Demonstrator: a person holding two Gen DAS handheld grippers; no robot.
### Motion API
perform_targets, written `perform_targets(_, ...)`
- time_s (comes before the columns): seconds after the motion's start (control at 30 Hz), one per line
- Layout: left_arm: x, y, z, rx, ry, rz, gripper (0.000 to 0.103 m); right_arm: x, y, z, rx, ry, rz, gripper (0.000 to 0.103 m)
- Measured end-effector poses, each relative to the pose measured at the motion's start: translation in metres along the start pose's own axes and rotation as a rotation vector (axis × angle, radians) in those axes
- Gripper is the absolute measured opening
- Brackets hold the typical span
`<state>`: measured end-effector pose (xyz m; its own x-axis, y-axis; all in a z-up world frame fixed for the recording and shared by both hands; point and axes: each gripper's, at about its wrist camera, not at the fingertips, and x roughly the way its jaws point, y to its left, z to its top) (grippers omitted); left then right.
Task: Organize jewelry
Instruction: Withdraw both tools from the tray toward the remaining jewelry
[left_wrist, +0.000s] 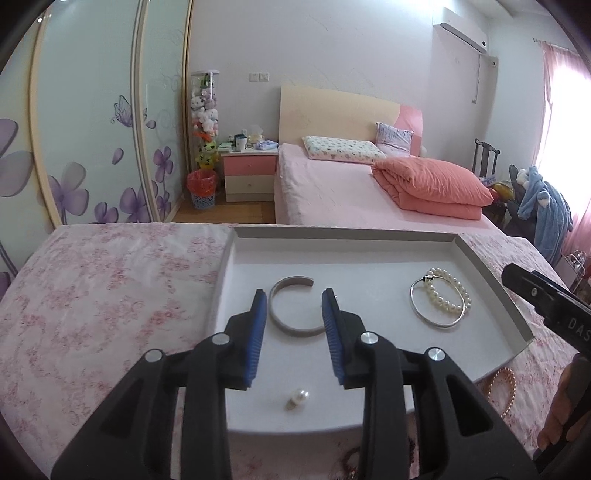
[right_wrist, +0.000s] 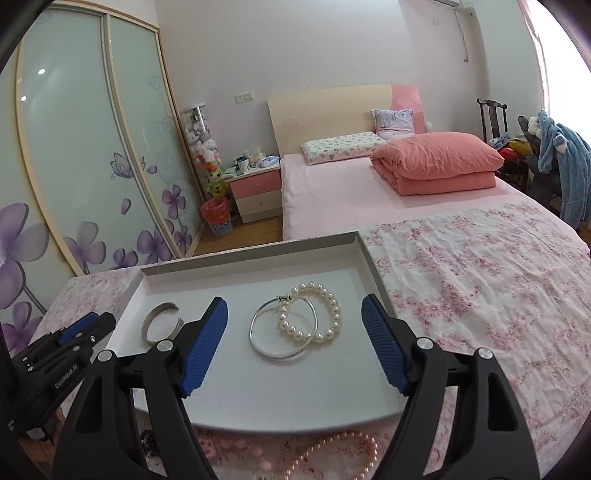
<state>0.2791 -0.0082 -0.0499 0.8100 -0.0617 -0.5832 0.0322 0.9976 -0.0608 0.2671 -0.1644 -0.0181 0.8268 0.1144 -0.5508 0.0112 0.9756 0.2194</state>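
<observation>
A shallow white tray (left_wrist: 491, 280) lies on the floral bedspread (left_wrist: 110, 280), and most of the jewelry already sits in it. The open silver cuff (left_wrist: 291, 310) lies flat toward the tray's left, its gap facing the far right; the thin silver bangle (left_wrist: 439, 306) and the pearl bracelet (left_wrist: 448, 291) overlap each other toward the right. A single pearl earring (left_wrist: 296, 398) rests near the tray's near edge, its short metal end pointing near-left, so its long axis runs roughly near-left to far-right.

The left gripper (left_wrist: 293, 321) hovers over the cuff with its jaws spread and nothing between them. The right gripper (right_wrist: 295, 321) is likewise released and empty, poised over the bangle and bracelet.

The sorting looks partly done: a pink-toned bead strand (right_wrist: 332, 454) is outside the tray, on the bedspread just beyond its near edge (only part of it shows in either view). The likely next move is for the right gripper to draw back toward that strand, close on a gathered section so it does not slip, and lift it over the low rim.
</observation>
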Motion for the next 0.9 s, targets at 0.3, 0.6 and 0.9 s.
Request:
perform_targets(0.3, -0.041, 0.011, -0.018, 0.011, -0.021, 0.030, 0.035, -0.034, -0.006, -0.021, -0.027, 0.015, -0.003, 0.075)
perform_targets(0.6, -0.087, 0.020, -0.054, 0.044, -0.021, 0.046, 0.040, -0.058, -0.024, -0.050, -0.037, 0.082, -0.034, 0.075)
perform_targets(0.9, -0.106, 0.024, -0.082, 0.063, 0.027, 0.041, 0.046, -0.061, -0.041, -0.081, -0.026, 0.197, -0.075, 0.071)
